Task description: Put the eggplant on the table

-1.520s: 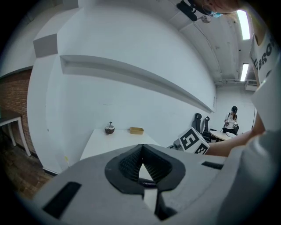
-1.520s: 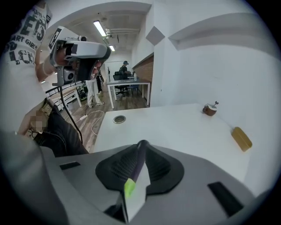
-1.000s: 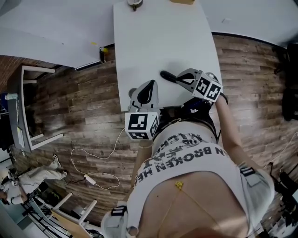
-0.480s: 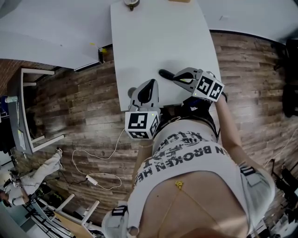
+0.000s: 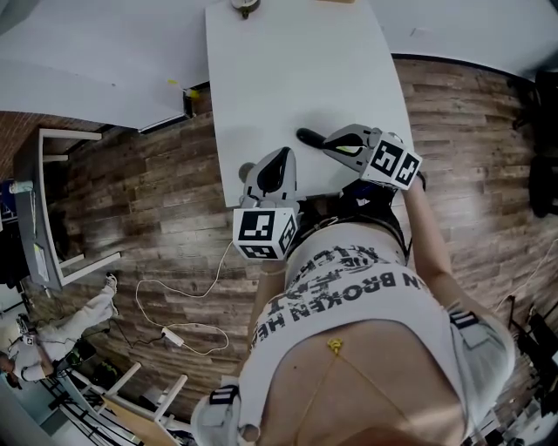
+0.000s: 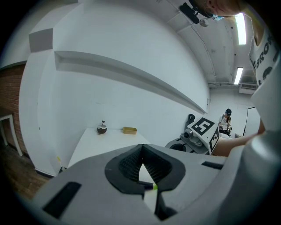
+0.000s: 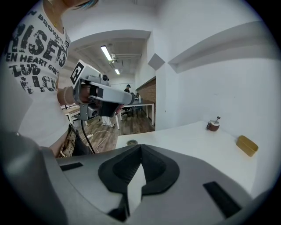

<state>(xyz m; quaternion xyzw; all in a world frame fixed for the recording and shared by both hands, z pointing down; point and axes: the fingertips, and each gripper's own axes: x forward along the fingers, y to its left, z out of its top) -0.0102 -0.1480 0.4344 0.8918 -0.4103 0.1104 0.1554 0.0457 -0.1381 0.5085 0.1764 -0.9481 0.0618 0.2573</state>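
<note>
The eggplant (image 5: 307,137), dark and elongated, lies on the white table (image 5: 296,70) near its front edge. My right gripper (image 5: 325,142) is right behind it, pointing left across the table; whether they touch I cannot tell. In the right gripper view the right gripper (image 7: 139,147) is shut with nothing between the pads, and the eggplant is hidden. My left gripper (image 5: 283,155) hovers at the table's front edge, left of the eggplant. In its own view the left gripper (image 6: 141,154) is shut, and a purple and green sliver (image 6: 148,186) shows through the slit under the pads.
A small brown cup-like thing (image 5: 248,7) and a yellow block (image 6: 129,130) stand at the table's far end. A small round disc (image 5: 248,170) sits near the front left corner. A white cable (image 5: 174,322) lies on the wooden floor; a desk (image 5: 52,200) stands left.
The right gripper has lifted a little and its marker cube has shifted slightly right. The eggplant stays on the table. The left gripper has not moved.
</note>
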